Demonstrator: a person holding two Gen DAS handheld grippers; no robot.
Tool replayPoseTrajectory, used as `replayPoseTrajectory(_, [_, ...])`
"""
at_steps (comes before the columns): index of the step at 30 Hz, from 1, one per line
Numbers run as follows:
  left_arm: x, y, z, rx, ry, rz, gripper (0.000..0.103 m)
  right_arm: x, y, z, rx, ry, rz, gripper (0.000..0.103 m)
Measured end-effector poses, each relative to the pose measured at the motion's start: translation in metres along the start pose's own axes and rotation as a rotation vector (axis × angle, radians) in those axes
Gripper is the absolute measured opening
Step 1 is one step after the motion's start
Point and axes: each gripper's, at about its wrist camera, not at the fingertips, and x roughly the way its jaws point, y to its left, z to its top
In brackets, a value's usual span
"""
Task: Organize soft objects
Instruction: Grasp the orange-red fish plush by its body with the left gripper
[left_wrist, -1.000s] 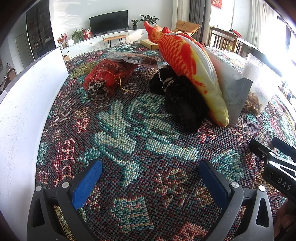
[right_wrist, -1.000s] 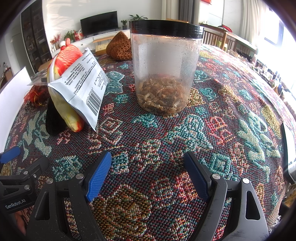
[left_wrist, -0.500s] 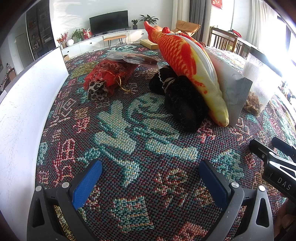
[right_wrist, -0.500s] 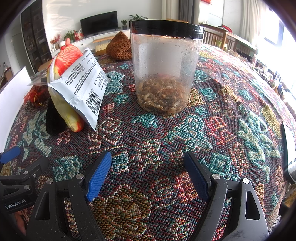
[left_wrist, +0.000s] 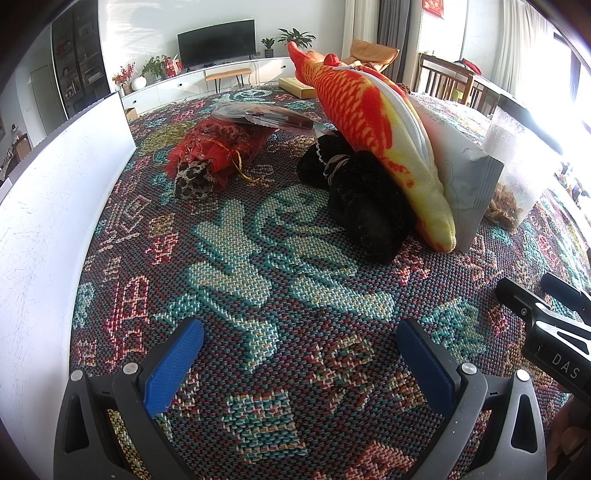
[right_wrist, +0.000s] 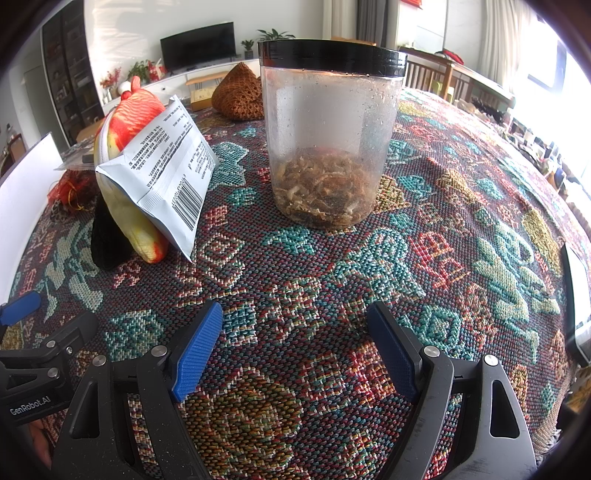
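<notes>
Red-orange and yellow fish plush (left_wrist: 373, 122), black plush (left_wrist: 365, 199), multicoloured woven tablecloth (left_wrist: 258, 280)

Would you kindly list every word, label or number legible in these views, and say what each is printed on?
"DAS": on the right gripper's black body, seen in the left wrist view.
"GenRobot.AI": on the left gripper's black body, seen in the right wrist view.
White packet: lines of print and a barcode, too small to read.
Red hanging by the window: cropped, unreadable.

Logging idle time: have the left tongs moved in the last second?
No. The left tongs sit over the same teal weave, and the fish plush and white board keep their places.
</notes>
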Motion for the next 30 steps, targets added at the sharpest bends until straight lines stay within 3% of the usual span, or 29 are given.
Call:
replayPoseTrajectory(5, [-0.005, 0.02, 0.012, -0.093, 0.032, -0.096, 0.103, 0.0, 0.0, 0.0, 0.0, 0.0, 0.0, 0.083])
replayPoseTrajectory(10, [-0.029, 0.041, 0.05, -0.219, -0.049, -0.139, 0.103, 0.0, 0.0, 0.0, 0.0, 0.0, 0.0, 0.083])
replayPoseTrajectory(14, [-0.037, 0.031, 0.092, -0.199, -0.1, -0.16, 0.096, 0.0, 0.0, 0.0, 0.0, 0.001, 0.0, 0.083])
replayPoseTrajectory(18, [-0.022, 0.004, 0.136, -0.13, -0.097, -0.185, 0.092, 0.0, 0.0, 0.0, 0.0, 0.001, 0.0, 0.083])
replayPoseTrajectory(22, [0.012, -0.013, 0.157, -0.145, -0.035, -0.144, 0.091, 0.0, 0.0, 0.0, 0.0, 0.001, 0.0, 0.083])
replayPoseTrajectory(23, [0.017, -0.016, 0.157, -0.145, -0.025, -0.149, 0.085, 0.0, 0.0, 0.0, 0.0, 0.001, 0.0, 0.083])
replayPoseTrajectory(24, [0.02, -0.019, 0.157, -0.129, -0.023, -0.14, 0.049, 0.0, 0.0, 0.0, 0.0, 0.001, 0.0, 0.083])
replayPoseTrajectory(25, [0.024, -0.022, 0.158, -0.102, -0.005, -0.128, 0.022, 0.0, 0.0, 0.0, 0.0, 0.001, 0.0, 0.083])
replayPoseTrajectory(30, [-0.021, -0.014, 0.151, -0.098, -0.115, -0.15, 0.021, 0.0, 0.0, 0.0, 0.0, 0.001, 0.0, 0.083])
